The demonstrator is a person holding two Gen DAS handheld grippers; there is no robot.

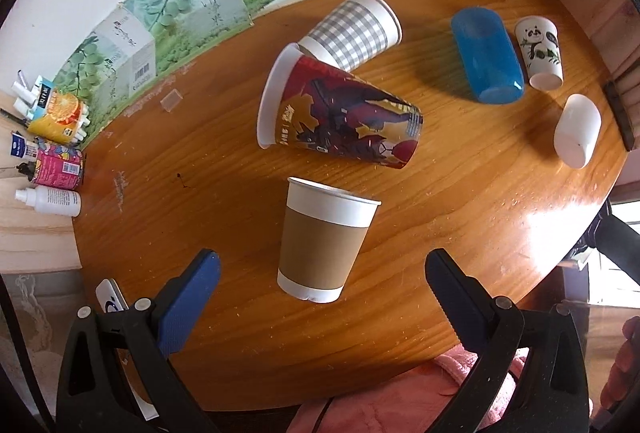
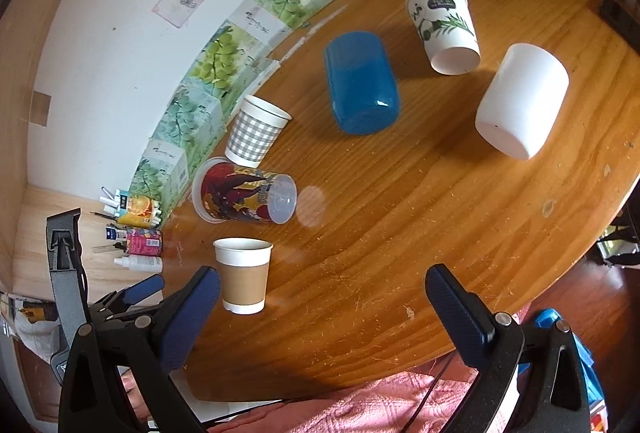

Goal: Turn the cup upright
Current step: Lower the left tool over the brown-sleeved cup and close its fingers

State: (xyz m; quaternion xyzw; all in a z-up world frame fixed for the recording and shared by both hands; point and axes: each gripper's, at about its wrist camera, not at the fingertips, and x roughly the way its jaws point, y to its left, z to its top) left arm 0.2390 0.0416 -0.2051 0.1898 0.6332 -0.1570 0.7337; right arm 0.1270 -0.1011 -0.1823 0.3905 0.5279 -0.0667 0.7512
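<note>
On the round wooden table point(image 1: 400, 225), a brown-sleeved white paper cup point(image 1: 326, 239) stands upright; the red printed plastic cup point(image 1: 340, 111) lies sideways (its mouth hidden in the left view). Left gripper point(image 1: 322, 265) and right gripper point(image 2: 322, 283) both gape, holding nothing.

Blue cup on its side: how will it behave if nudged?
The blue cup lies on its side on bare table, so it would likely roll, curving if tapered. It looks like smooth plastic: probably light, fairly stiff, perhaps slippery.

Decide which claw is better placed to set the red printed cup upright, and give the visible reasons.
Probably the left claw. In its view the red printed cup lies on its side straight ahead, just beyond the upright brown-sleeved cup. From the right claw, open too, it sits far off to the left.
</note>
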